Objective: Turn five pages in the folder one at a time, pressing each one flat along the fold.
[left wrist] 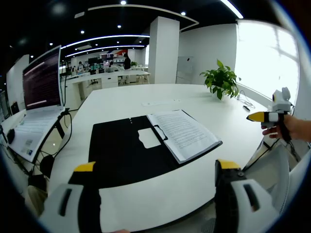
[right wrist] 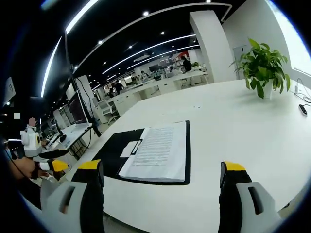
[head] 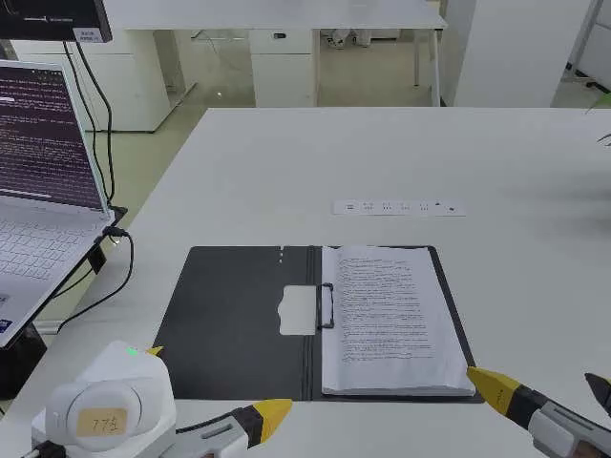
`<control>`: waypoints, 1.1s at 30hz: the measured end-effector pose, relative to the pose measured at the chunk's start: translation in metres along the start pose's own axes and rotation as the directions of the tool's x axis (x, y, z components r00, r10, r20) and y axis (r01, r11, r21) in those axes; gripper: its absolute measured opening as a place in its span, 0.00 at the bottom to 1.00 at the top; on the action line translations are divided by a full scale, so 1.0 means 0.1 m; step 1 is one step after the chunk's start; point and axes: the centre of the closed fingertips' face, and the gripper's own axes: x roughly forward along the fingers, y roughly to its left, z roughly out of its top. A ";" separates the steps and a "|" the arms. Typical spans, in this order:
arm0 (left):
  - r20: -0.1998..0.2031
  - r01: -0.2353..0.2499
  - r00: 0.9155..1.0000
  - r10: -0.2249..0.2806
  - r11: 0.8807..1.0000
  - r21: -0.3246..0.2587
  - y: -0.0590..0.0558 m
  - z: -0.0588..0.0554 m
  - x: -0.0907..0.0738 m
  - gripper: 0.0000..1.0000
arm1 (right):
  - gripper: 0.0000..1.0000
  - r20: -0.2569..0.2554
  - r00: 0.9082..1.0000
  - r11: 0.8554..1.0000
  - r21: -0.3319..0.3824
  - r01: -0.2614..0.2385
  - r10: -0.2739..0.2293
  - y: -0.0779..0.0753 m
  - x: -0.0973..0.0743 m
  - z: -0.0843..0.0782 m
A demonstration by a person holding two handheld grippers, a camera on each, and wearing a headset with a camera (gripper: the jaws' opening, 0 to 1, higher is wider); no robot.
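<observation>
The folder (head: 239, 324) lies open on the near part of the white tabletop (head: 382, 153). Its black cover is spread flat to the left and the stack of printed pages (head: 387, 315) sits on the right half. A clip (head: 326, 305) at the spine pins the left edge of the stack, so each sheet probably has to swing leftward over that fold. No sheet lies on the black cover, which suggests that none of the five turns is done yet.

The left gripper (left wrist: 155, 167) hovers off the near-left of the folder. Its jaws are spread wide with nothing between them, and they point at the cover where a turned page would land and be pressed.

The right gripper (right wrist: 161, 166) waits just off the stack's near-right corner, its jaws equally wide apart and empty. That is a sensible spot, since the loose corner of the top sheet is the easiest place to lift a single page.

A laptop (head: 38, 191) stands at the far left on its own stand. A power strip (head: 399, 207) is set into the tabletop beyond the folder, and a potted plant (right wrist: 262, 63) stands far to the right. All three are well apart from the work.
</observation>
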 end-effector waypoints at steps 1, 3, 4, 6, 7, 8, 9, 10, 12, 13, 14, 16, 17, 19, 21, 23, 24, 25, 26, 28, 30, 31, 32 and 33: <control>-0.001 0.000 1.000 0.000 1.000 -0.003 0.00 0.00 0.00 0.99 | 1.00 -0.001 1.000 1.000 0.002 0.001 -0.001 0.00 0.00 0.00; 0.002 -0.001 1.000 0.001 1.000 -0.001 0.01 0.01 0.00 0.99 | 1.00 0.000 1.000 1.000 0.001 0.003 -0.003 -0.01 0.01 0.00; -0.001 -0.002 1.000 0.002 1.000 -0.002 0.01 0.01 0.00 0.99 | 1.00 -0.002 1.000 1.000 0.003 0.002 -0.002 -0.01 0.02 0.00; 0.005 -0.003 1.000 0.003 1.000 -0.003 0.01 0.02 0.00 0.99 | 1.00 -0.001 1.000 1.000 0.002 0.000 0.000 -0.01 0.03 0.01; 0.004 -0.004 1.000 0.004 1.000 -0.004 0.02 0.02 0.00 0.99 | 1.00 -0.001 1.000 1.000 0.001 -0.001 0.001 0.00 0.03 0.01; 0.002 -0.008 1.000 0.008 1.000 -0.002 0.03 0.01 0.00 0.99 | 1.00 -0.002 1.000 1.000 0.001 -0.002 0.002 0.00 0.04 0.01; 0.005 -0.007 1.000 0.007 1.000 -0.002 0.03 0.02 -0.01 0.99 | 1.00 -0.001 1.000 1.000 0.002 -0.003 0.003 0.00 0.04 0.01; 0.005 -0.007 1.000 0.007 1.000 -0.005 0.03 0.02 -0.01 0.99 | 1.00 0.000 1.000 1.000 0.001 -0.003 0.003 0.00 0.04 0.01; 0.007 -0.009 1.000 0.009 1.000 -0.004 0.03 0.02 -0.01 0.99 | 1.00 0.000 1.000 1.000 0.002 -0.006 0.006 0.01 0.05 0.01; 0.007 -0.009 1.000 0.009 1.000 -0.006 0.03 0.02 -0.02 0.99 | 1.00 0.000 1.000 1.000 0.001 -0.006 0.006 0.01 0.05 0.01; 0.006 -0.011 1.000 0.011 1.000 -0.005 0.03 0.02 -0.02 0.99 | 1.00 -0.004 1.000 1.000 0.001 -0.008 0.008 0.01 0.05 0.01; 0.007 -0.012 1.000 0.012 1.000 -0.005 0.03 0.02 -0.02 0.99 | 1.00 -0.001 1.000 1.000 0.000 -0.008 0.008 0.01 0.05 0.01; 0.007 -0.012 1.000 0.012 1.000 -0.010 0.03 0.01 -0.03 0.99 | 1.00 -0.003 1.000 1.000 0.001 -0.008 0.008 0.01 0.05 0.00; 0.006 -0.012 1.000 0.012 1.000 -0.010 0.02 0.01 -0.03 0.99 | 1.00 -0.003 1.000 1.000 0.001 -0.008 0.008 0.01 0.05 0.00; 0.006 -0.012 1.000 0.012 1.000 -0.007 0.02 0.00 -0.04 0.99 | 1.00 -0.004 1.000 1.000 0.000 -0.009 0.009 0.00 0.05 0.00; 0.003 -0.014 1.000 0.014 1.000 -0.010 0.03 0.00 -0.04 0.99 | 1.00 -0.003 1.000 1.000 0.003 -0.007 0.007 0.00 0.05 0.00; 0.005 -0.015 1.000 0.015 1.000 -0.007 0.03 0.01 -0.04 0.99 | 1.00 -0.005 1.000 1.000 0.004 -0.008 0.008 0.00 0.05 -0.01; 0.005 -0.014 1.000 0.014 1.000 -0.008 0.03 0.01 -0.04 0.99 | 1.00 -0.005 1.000 1.000 0.003 -0.008 0.008 0.00 0.05 -0.01; 0.006 -0.015 1.000 0.015 1.000 -0.010 0.03 0.01 -0.04 0.99 | 1.00 -0.004 1.000 1.000 0.002 -0.008 0.008 0.00 0.05 0.00; 0.004 -0.014 1.000 0.014 1.000 -0.008 0.03 0.01 -0.03 0.99 | 1.00 -0.004 1.000 1.000 0.002 -0.008 0.008 0.00 0.05 -0.01; 0.007 -0.015 1.000 0.015 1.000 -0.009 0.02 0.02 -0.03 0.99 | 1.00 -0.007 1.000 1.000 0.003 -0.008 0.009 0.00 0.05 -0.01; 0.006 -0.015 1.000 0.015 1.000 -0.009 0.02 0.02 -0.03 0.99 | 1.00 -0.007 1.000 1.000 -0.001 -0.011 0.011 0.00 0.05 -0.01; 0.005 -0.016 1.000 0.016 1.000 -0.011 0.03 0.01 -0.03 0.99 | 1.00 -0.007 1.000 1.000 -0.001 -0.011 0.011 0.01 0.06 -0.01; 0.006 -0.015 1.000 0.015 1.000 -0.012 0.03 0.01 -0.03 0.99 | 1.00 -0.009 1.000 1.000 -0.001 -0.012 0.012 0.01 0.06 -0.01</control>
